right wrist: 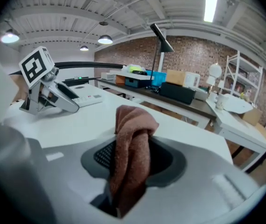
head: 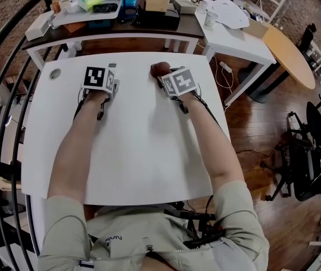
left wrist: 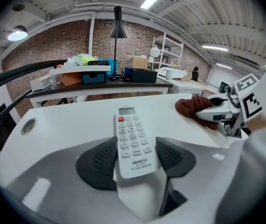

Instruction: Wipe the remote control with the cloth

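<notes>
A white remote control with a red button lies lengthwise between the pads of my left gripper, which is shut on its lower half. In the head view the left gripper covers the remote. A reddish-brown cloth stands bunched up between the jaws of my right gripper, which is shut on it. The cloth shows as a dark lump in front of the right gripper. Both grippers are side by side near the far edge of the white table, a short gap between them.
A round grommet sits in the table's far left corner. Behind the table stands a dark bench with boxes, a tray and a black lamp. A second white table is at the back right. A black railing curves along the left.
</notes>
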`<state>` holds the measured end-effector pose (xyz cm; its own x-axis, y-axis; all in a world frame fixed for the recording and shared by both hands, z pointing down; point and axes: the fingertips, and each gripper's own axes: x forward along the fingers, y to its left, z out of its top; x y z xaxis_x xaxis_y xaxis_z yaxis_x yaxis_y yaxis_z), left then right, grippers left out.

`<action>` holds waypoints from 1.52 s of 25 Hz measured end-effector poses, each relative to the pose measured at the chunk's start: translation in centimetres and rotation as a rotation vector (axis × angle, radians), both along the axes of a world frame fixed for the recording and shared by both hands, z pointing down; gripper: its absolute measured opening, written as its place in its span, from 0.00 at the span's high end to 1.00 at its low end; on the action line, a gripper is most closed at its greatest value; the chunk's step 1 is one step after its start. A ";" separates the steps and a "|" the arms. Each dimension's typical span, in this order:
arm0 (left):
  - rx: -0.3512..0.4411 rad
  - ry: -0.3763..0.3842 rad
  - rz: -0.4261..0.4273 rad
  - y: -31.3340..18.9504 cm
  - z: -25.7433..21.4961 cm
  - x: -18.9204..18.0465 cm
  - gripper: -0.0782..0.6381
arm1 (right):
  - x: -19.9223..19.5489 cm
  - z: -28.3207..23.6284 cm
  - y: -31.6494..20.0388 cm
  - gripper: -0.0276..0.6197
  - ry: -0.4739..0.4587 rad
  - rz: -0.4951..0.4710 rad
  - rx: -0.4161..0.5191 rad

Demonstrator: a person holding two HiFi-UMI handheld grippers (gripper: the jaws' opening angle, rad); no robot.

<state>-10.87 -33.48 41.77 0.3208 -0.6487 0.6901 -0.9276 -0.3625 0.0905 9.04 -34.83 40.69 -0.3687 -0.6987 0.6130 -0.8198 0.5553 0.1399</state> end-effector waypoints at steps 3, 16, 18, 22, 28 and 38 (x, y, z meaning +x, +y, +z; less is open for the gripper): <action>0.039 -0.031 0.005 0.1 -0.3 0.2 0.52 | 0.3 -0.2 -0.2 0.76 0.003 0.014 0.015; 0.292 0.000 0.004 0.7 -3.9 -0.3 0.54 | 1.7 -2.5 -0.1 0.83 -0.225 0.064 0.122; 0.347 0.000 0.023 0.4 -4.9 0.0 0.54 | 1.8 -3.0 -0.2 0.83 -0.228 0.067 0.154; 0.495 -0.007 0.050 0.6 -8.8 1.1 0.54 | 1.9 -4.3 -0.3 0.83 -0.210 0.081 0.241; 0.723 -0.003 0.080 2.9 -15.0 2.6 0.54 | 1.5 -12.0 1.2 0.83 -0.275 0.056 0.462; 1.048 -0.019 0.171 10.6 -24.3 5.6 0.54 | 1.2 -25.6 9.5 0.83 -0.306 -0.028 0.824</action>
<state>-5.23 -22.89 17.47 0.4590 -0.8696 -0.1819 -0.8550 -0.3768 -0.3562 10.20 -25.36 15.10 -0.4580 -0.8635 -0.2113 -0.8745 0.3949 0.2815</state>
